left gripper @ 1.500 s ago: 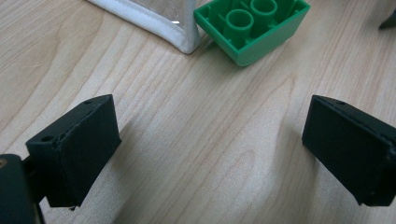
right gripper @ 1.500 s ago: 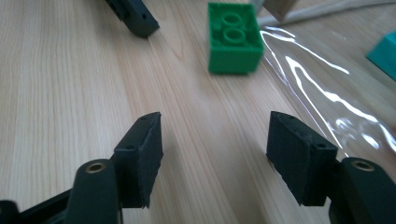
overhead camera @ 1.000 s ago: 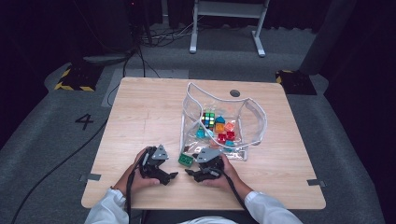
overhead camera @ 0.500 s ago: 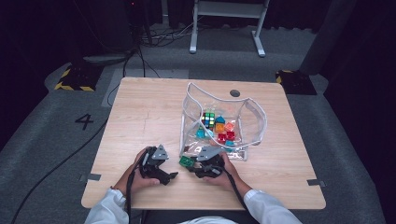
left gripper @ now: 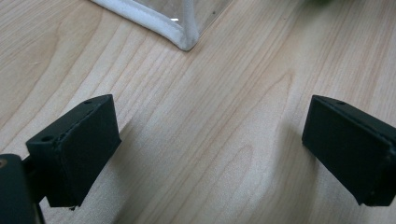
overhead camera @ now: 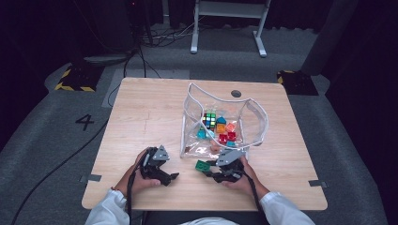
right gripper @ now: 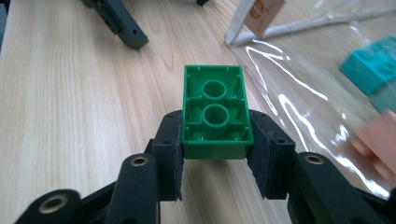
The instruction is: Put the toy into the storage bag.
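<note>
Your right gripper [right gripper: 215, 154] has just closed its jaws on the green brick [right gripper: 215, 109], underside up, above the table [overhead camera: 141, 117] just beside the clear bag [overhead camera: 253, 117]. Your left gripper [left gripper: 210, 140] is wide open and holds nothing.

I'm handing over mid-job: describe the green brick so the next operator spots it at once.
Start at the clear plastic bag of coloured blocks on the wooden table, then drop to its near edge. There the right gripper clamps the green brick, hollow underside showing two round tubes. Every other block lies inside the bag.
</note>
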Motion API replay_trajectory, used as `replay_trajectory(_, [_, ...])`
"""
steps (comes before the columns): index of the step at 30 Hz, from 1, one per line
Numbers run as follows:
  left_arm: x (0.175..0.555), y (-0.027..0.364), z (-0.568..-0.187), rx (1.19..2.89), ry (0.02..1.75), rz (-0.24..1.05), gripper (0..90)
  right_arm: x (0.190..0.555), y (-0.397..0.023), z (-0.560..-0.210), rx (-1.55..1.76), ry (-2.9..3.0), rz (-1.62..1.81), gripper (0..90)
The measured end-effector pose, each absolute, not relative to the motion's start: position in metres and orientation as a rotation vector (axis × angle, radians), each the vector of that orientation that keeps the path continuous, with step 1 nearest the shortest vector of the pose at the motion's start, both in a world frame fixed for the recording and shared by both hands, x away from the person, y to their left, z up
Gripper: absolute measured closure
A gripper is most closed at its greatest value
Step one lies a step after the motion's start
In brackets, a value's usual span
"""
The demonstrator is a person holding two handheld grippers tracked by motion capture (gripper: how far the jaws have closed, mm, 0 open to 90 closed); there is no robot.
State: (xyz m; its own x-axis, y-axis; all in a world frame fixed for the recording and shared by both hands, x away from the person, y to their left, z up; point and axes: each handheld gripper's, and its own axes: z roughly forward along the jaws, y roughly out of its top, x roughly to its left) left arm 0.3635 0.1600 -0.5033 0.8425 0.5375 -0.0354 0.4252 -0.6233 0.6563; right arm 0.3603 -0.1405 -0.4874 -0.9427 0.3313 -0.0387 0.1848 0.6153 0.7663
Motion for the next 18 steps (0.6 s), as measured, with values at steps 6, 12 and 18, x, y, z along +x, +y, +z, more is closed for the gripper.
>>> replay_trajectory(6, [0.364,0.160,-0.503,2.331,0.698,0.217,4.1,0.353,-0.181,-0.480,0.507,2.643,1.206,59.4])
replay_trajectory(12, [0.364,0.160,-0.503,2.335,0.696,0.216,4.0,0.350,-0.222,-0.478,0.539,2.598,1.205,59.4])
replay_trajectory(18, [0.364,0.160,-0.503,2.335,0.696,0.216,4.1,0.344,-0.263,-0.476,0.635,2.561,1.182,59.4])
